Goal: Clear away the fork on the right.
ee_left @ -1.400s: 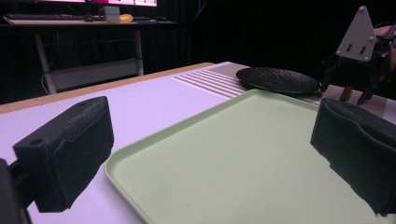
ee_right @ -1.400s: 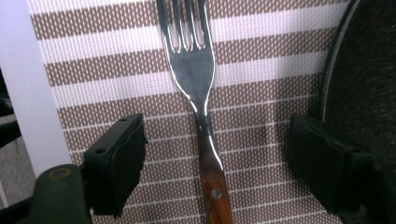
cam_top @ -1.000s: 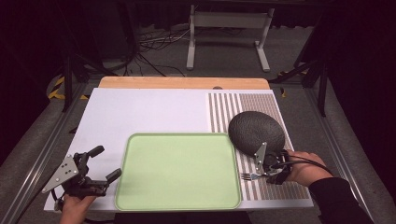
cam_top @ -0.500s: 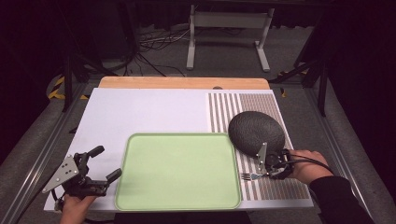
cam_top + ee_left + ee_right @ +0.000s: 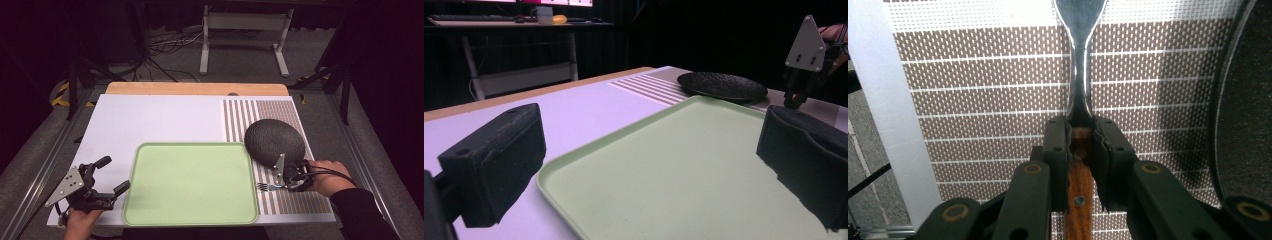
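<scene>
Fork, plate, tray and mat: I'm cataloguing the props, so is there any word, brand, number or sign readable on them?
None: no text on the fork, plate, tray or striped mat.
Glowing strip at the top of the left gripper view: too blurred to read.

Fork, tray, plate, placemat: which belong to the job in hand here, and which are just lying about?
In the job:
fork, its wooden handle clamped by the right gripper

Lying about:
green tray
black plate
striped placemat
left gripper, open over the table
</scene>
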Motion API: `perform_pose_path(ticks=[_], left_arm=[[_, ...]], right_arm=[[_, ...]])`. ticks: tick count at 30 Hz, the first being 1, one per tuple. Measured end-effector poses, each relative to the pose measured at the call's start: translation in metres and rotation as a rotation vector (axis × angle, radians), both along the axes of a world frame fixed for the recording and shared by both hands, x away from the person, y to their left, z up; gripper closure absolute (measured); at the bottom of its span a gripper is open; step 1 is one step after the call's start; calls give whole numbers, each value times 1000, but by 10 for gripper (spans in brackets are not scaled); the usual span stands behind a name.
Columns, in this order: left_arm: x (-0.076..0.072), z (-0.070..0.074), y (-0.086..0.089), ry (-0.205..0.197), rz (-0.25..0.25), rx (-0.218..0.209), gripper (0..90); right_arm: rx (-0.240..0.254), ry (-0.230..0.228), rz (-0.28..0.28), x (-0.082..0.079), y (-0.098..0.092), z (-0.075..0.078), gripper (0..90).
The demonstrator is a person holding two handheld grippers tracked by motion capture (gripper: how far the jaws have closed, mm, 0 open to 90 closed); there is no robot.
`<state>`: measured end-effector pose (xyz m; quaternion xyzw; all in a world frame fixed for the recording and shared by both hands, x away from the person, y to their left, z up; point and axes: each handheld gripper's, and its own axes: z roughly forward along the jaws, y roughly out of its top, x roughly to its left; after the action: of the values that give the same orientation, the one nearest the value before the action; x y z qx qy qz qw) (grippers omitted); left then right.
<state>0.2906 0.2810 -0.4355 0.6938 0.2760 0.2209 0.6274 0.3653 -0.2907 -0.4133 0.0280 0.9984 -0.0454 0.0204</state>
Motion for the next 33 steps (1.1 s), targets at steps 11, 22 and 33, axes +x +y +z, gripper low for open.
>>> perform_pose_path(ticks=[11, 22, 33], left_arm=[[0, 0, 0, -1, -1, 1, 0], [0, 0, 0, -3, -2, 1, 0], [0, 0, 0, -3, -3, 1, 0]], right_arm=[[50, -32, 10, -3, 6, 22, 776], [93, -80, 36, -6, 21, 41, 775], [128, -125, 45, -8, 47, 56, 775]])
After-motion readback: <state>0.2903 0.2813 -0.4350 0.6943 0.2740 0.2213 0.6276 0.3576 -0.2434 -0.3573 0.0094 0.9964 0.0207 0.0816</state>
